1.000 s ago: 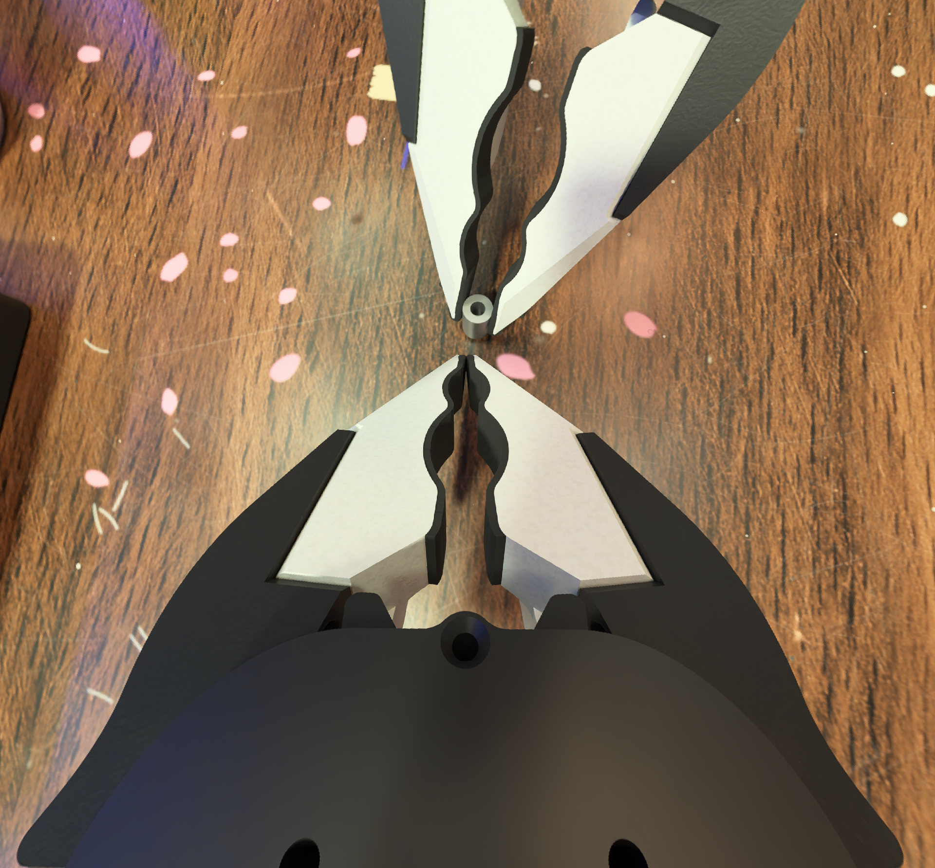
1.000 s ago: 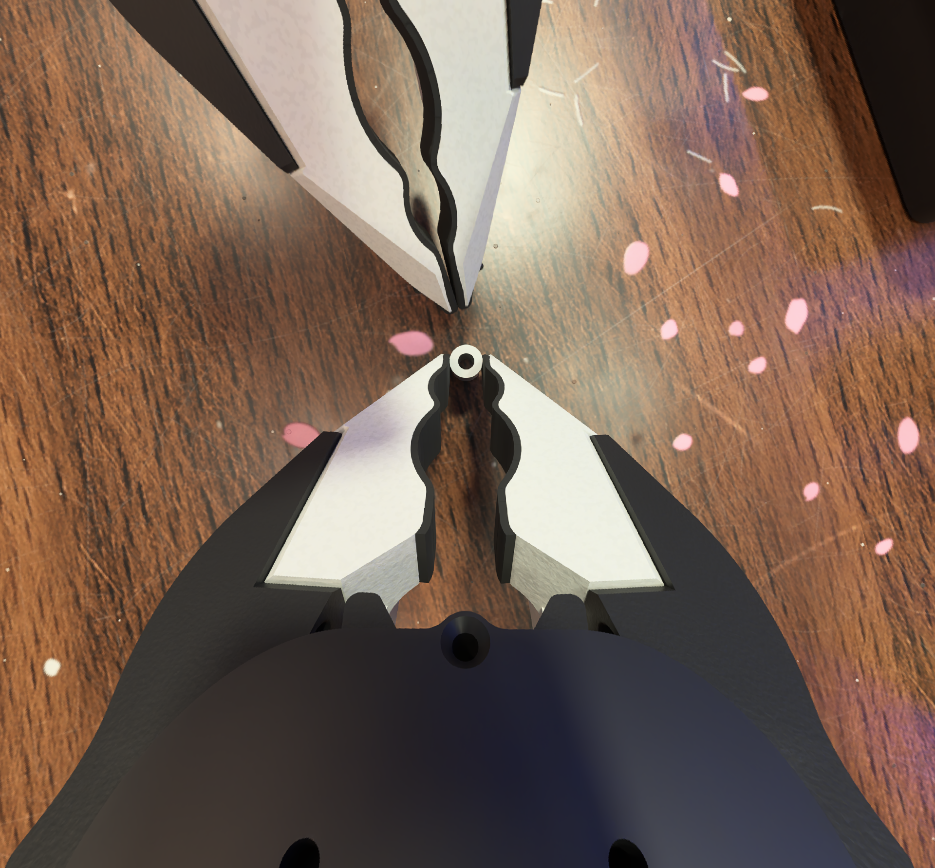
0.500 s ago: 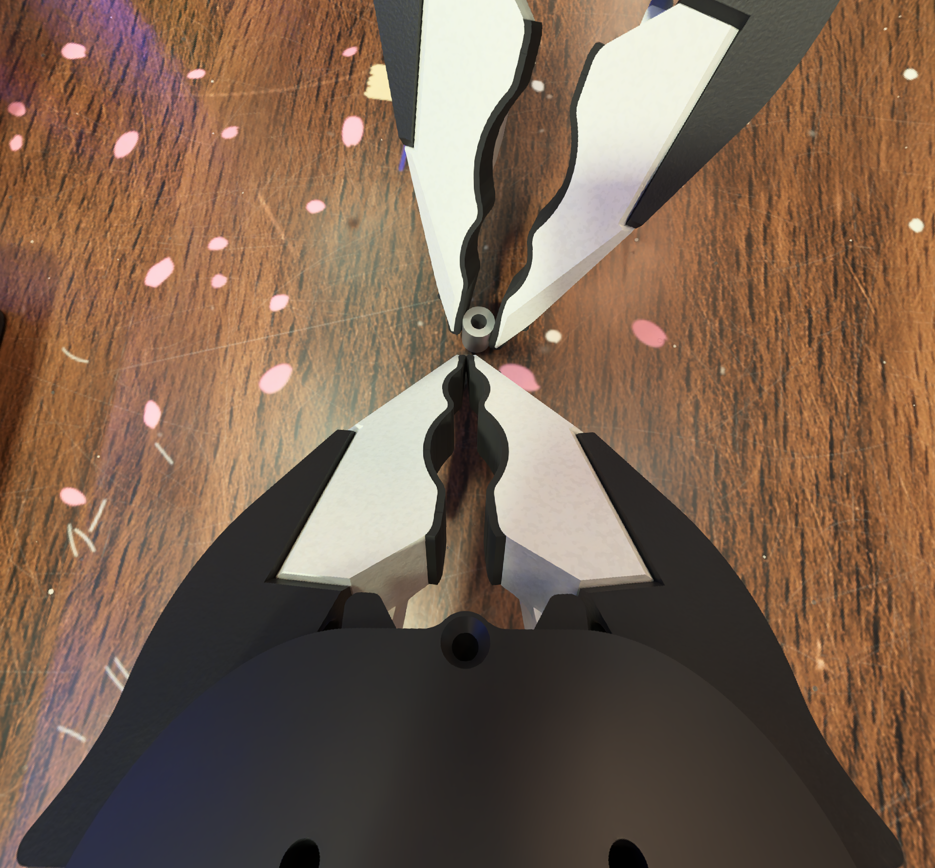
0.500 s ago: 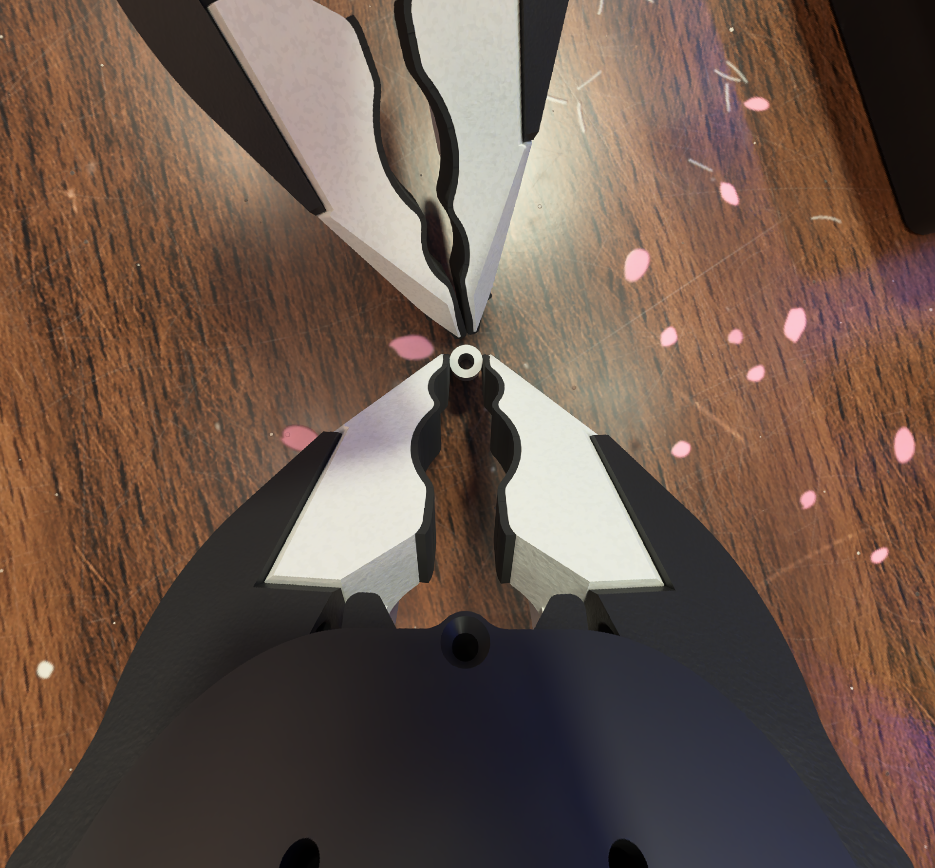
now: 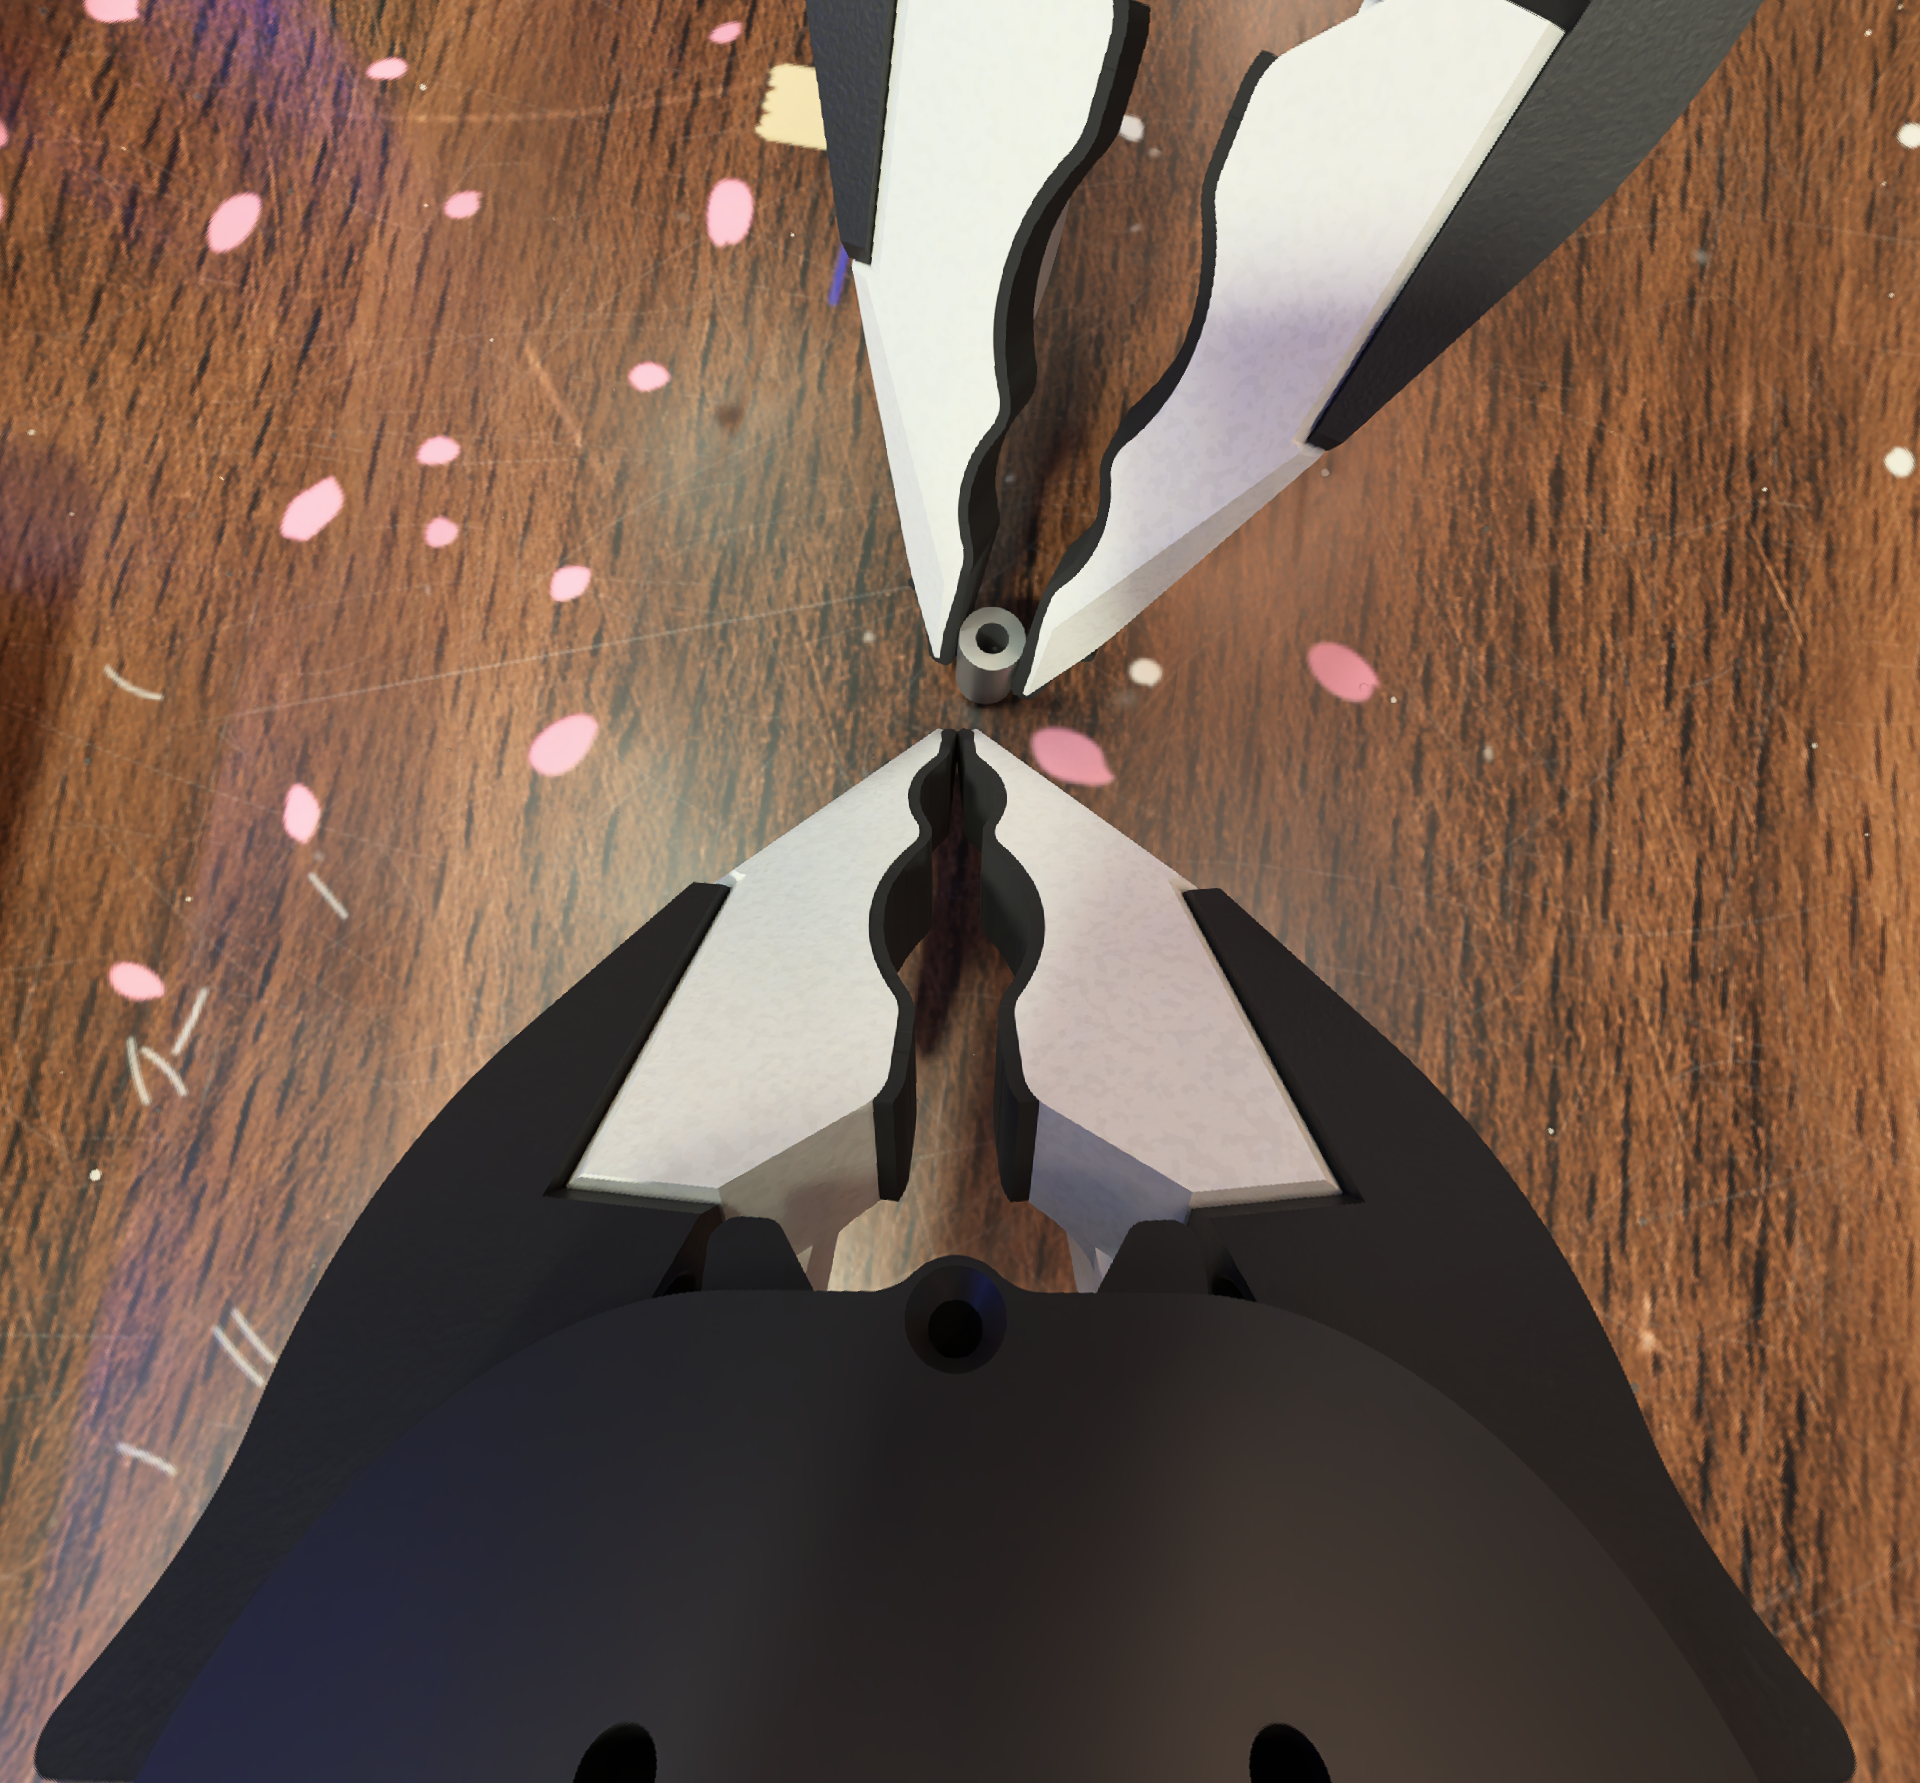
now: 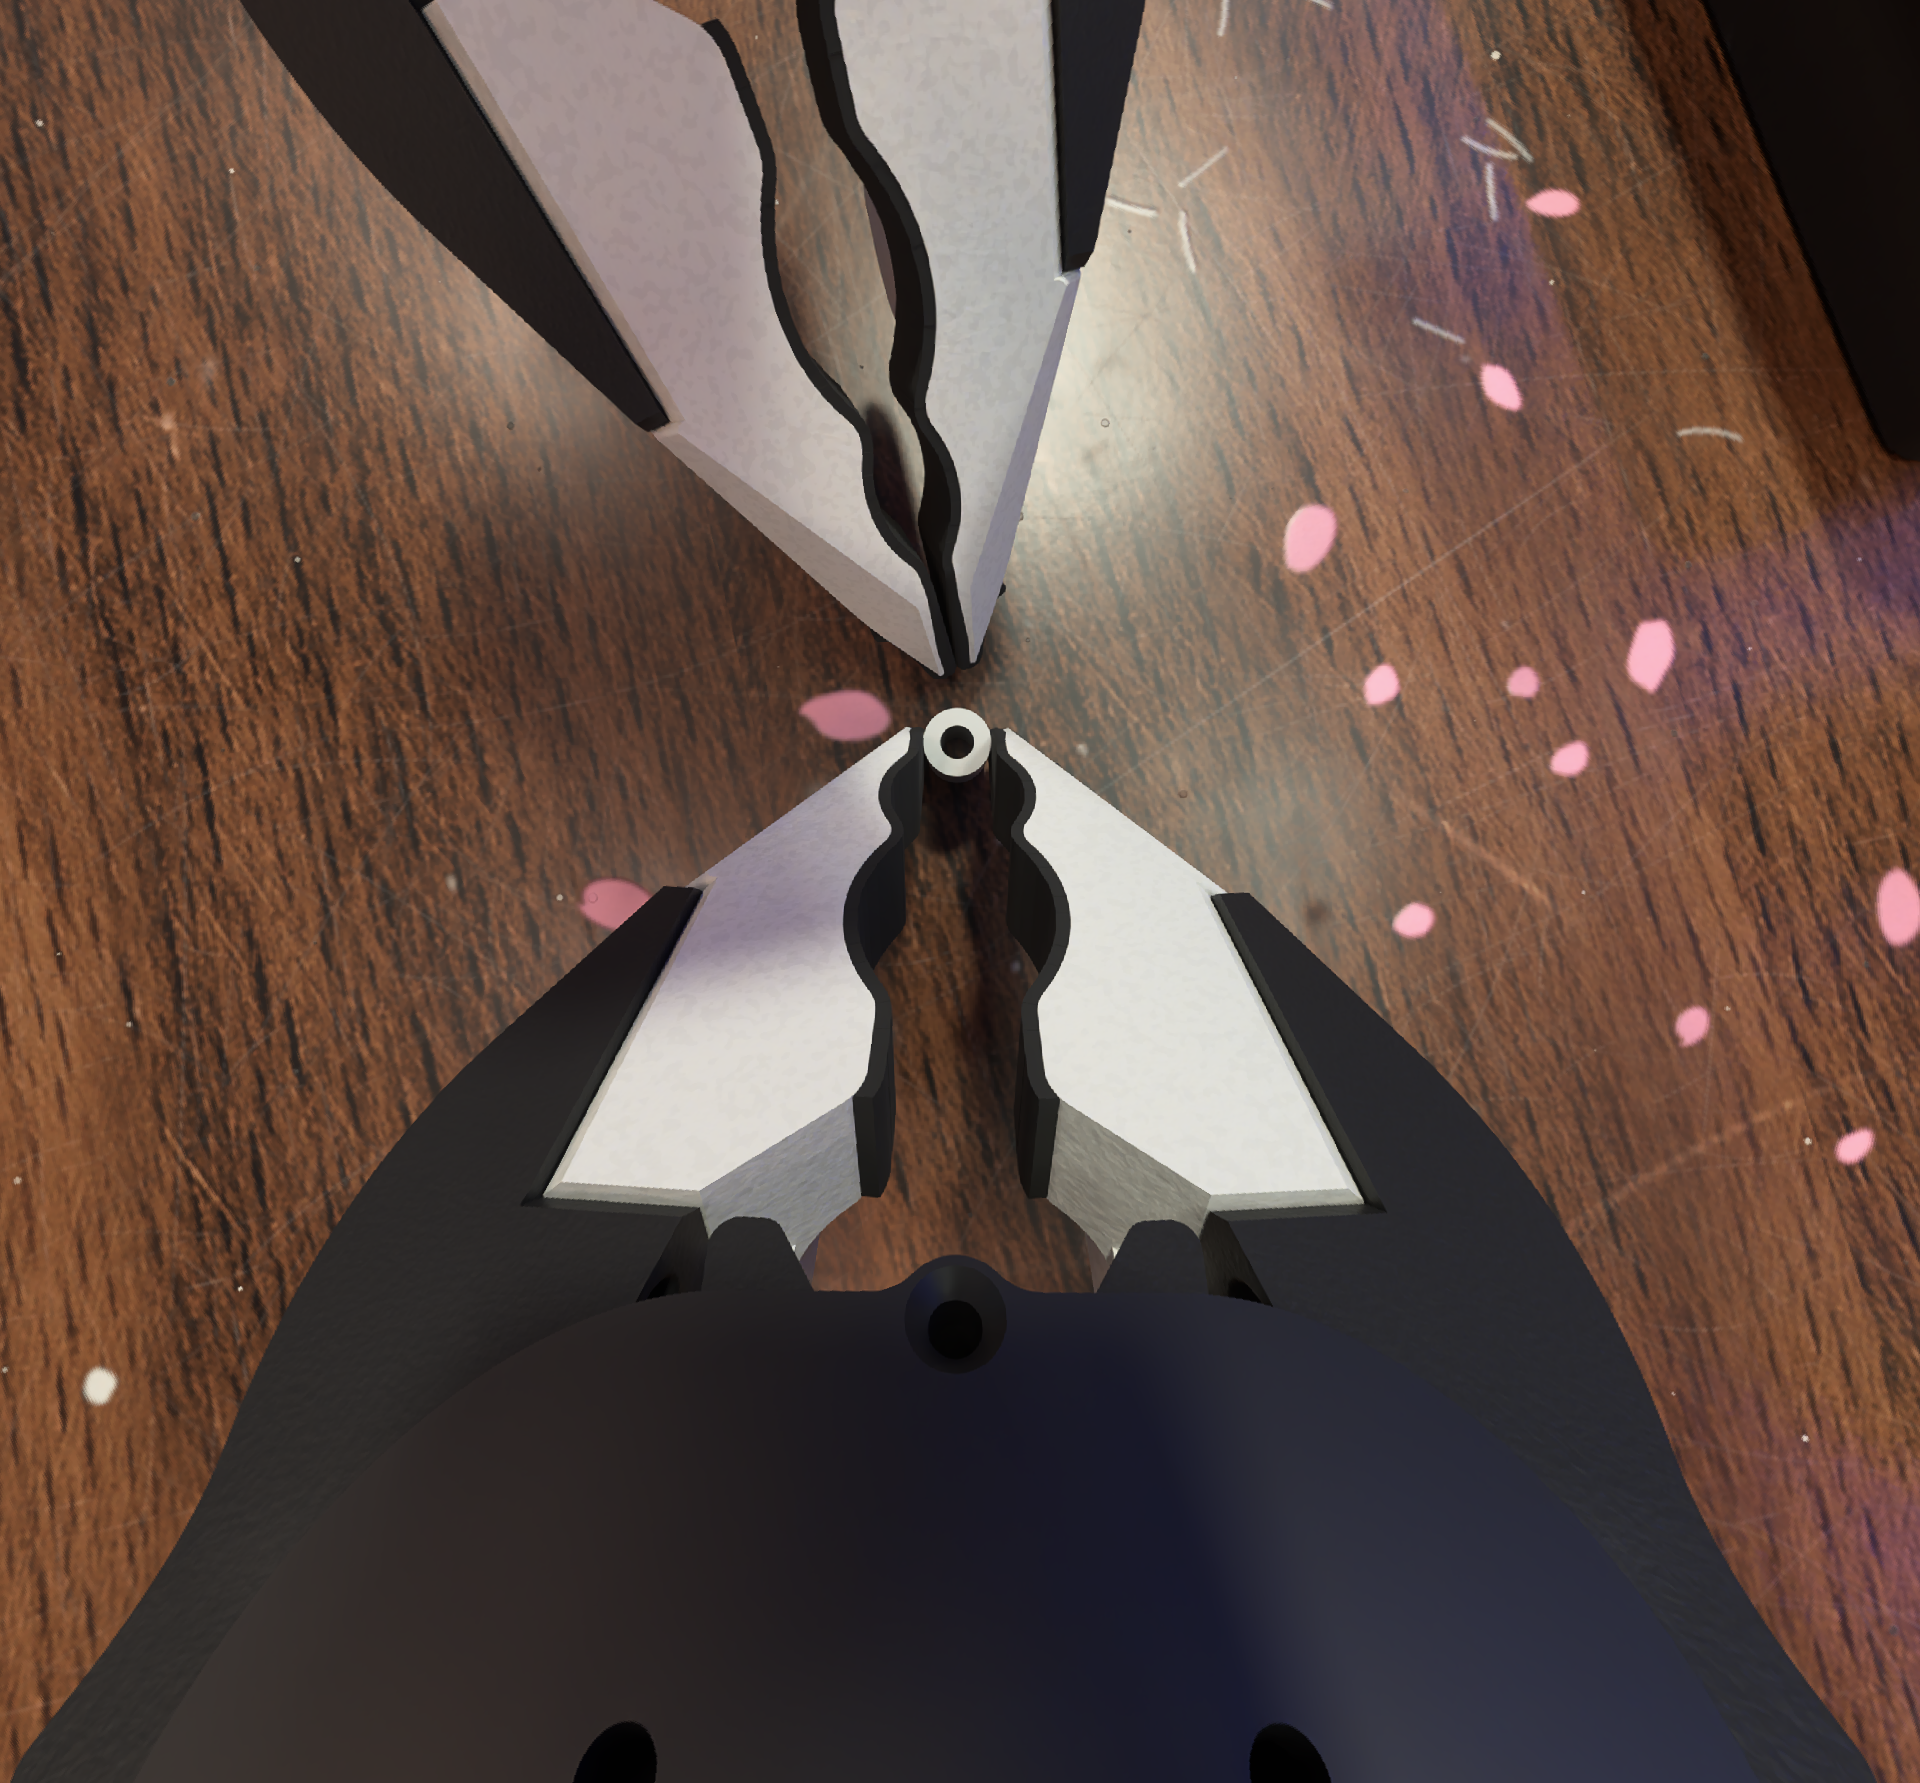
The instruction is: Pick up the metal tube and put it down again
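Note:
A small grey metal tube [image 6: 956, 744] stands upright, pinched between the fingertips of my right gripper [image 6: 956, 746], which is shut on it. In the left wrist view the tube [image 5: 989, 661] shows between the right gripper's [image 5: 987, 668] tips, which come in from the top. My left gripper [image 5: 956, 738] is shut and empty, tip to tip with the right one, a short gap from the tube. In the right wrist view the left gripper [image 6: 951, 665] comes in from the top. I cannot tell whether the tube touches the table.
The wooden table [image 5: 1558, 902] is strewn with pink petals [image 5: 1070, 757] and white flecks. A petal [image 6: 847, 715] lies just left of the tube. A black object [image 6: 1818, 123] stands at the upper right of the right wrist view. A cream scrap [image 5: 795, 107] lies farther off.
The left gripper's tips came closer to the tube, then eased back slightly. The right gripper has stayed shut on the tube throughout.

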